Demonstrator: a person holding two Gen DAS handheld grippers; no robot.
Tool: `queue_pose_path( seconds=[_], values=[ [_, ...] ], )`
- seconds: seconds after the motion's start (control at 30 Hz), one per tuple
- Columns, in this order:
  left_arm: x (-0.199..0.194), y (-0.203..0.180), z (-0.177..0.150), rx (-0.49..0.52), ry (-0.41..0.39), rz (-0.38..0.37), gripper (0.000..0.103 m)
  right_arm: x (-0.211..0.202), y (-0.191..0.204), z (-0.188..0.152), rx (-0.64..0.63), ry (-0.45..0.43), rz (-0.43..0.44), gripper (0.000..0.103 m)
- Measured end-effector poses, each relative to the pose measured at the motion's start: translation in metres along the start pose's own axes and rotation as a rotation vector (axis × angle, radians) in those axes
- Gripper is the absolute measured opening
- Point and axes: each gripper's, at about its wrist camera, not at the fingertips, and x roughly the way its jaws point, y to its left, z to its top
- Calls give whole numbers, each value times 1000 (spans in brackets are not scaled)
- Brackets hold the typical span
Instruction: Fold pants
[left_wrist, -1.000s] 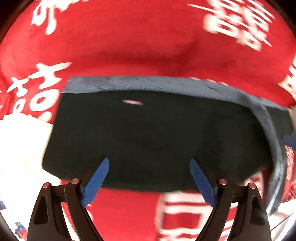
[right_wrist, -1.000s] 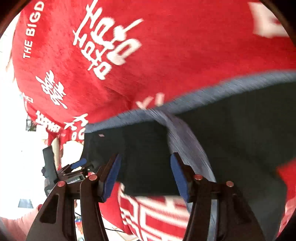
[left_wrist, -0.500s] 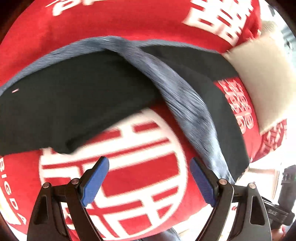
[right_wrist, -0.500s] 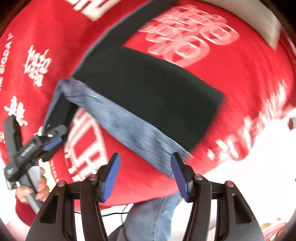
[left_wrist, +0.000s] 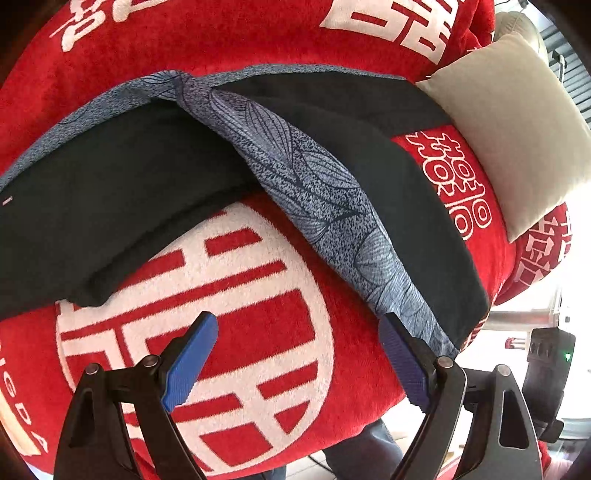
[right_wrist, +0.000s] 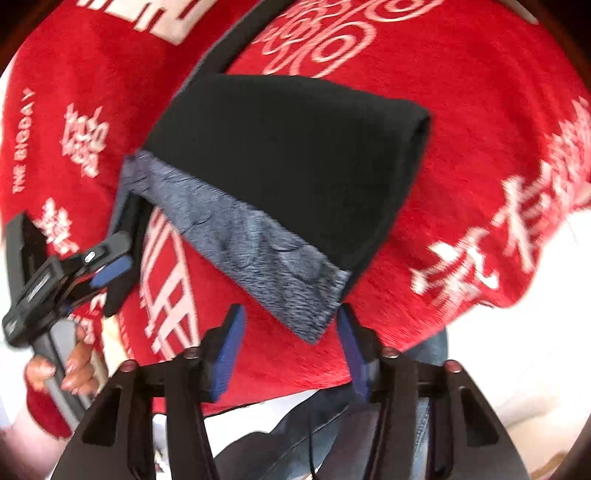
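One view alone shows the pillow (left_wrist: 517, 125) beside pants (left_wrist: 369, 155).

Bright daylight, fisheye warp, right-view blur

White letters reading "THE BIGDAY" are printed along the left edge of the red blanket (right_wrist: 461, 122). Large white Chinese characters are spread across it; their wording cannot be made out with certainty.

Pants (left_wrist: 110, 206): matt black cloth; waistband (left_wrist: 325, 206) speckled blue-grey knit. Blanket (left_wrist: 258, 332): red plush pile, white print. Cushion (left_wrist: 517, 122): beige woven cloth. Gripper pads (left_wrist: 190, 358): ribbed blue plastic.
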Motion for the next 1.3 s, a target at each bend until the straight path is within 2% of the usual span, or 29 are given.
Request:
queue_pose_path(
  seconds=[0.07, 0.1, 0.13, 0.17, 0.2, 0.3, 0.47, 0.57, 0.67, 0.83, 0.9, 1.0, 1.13, 1.2, 1.3],
  values=[
    [9, -2, 4, -19, 19, -14, 90, 2, 3, 3, -32, 22, 52, 40],
    [14, -3, 7, -26, 31, -13, 90, 7, 4, 5, -38, 40, 66, 34],
    [16, -5, 8, -28, 36, -9, 90, 13, 4, 8, -33, 72, 67, 17],
    [18, -6, 10, -29, 41, -3, 90, 17, 3, 9, -24, 98, 68, 6],
    [20, -7, 11, -32, 46, 1, 90, 19, 2, 12, -8, 118, 81, 3],
    [23, -8, 16, -62, 64, -8, 90, 5, 6, 21, 31, 118, 174, 3],
    [21, -1, 27, -170, 72, -68, 90, -39, 30, 64, 28, 82, 323, 3],
    [9, 0, 37, -211, 40, -57, 90, -62, 53, 109, -19, 55, 367, 3],
    [-9, -1, 54, -236, -14, -26, 90, -74, 73, 162, -76, 39, 376, 3],
    [-23, -10, 89, -211, -84, 87, 90, -70, 96, 260, -174, 49, 334, 3],
    [-25, -12, 102, -206, -115, 110, 90, -65, 103, 301, -203, 54, 318, 3],
    [-21, -13, 123, -208, -143, 149, 90, -46, 110, 364, -247, 53, 239, 3],
    [3, -7, 152, -236, -151, 199, 90, -6, 102, 416, -269, 68, 135, 3],
    [18, -2, 164, -256, -150, 215, 90, 18, 99, 435, -306, 86, 45, 6],
    [41, 7, 180, -268, -140, 251, 90, 53, 93, 443, -364, 133, -107, 8]
  ],
)
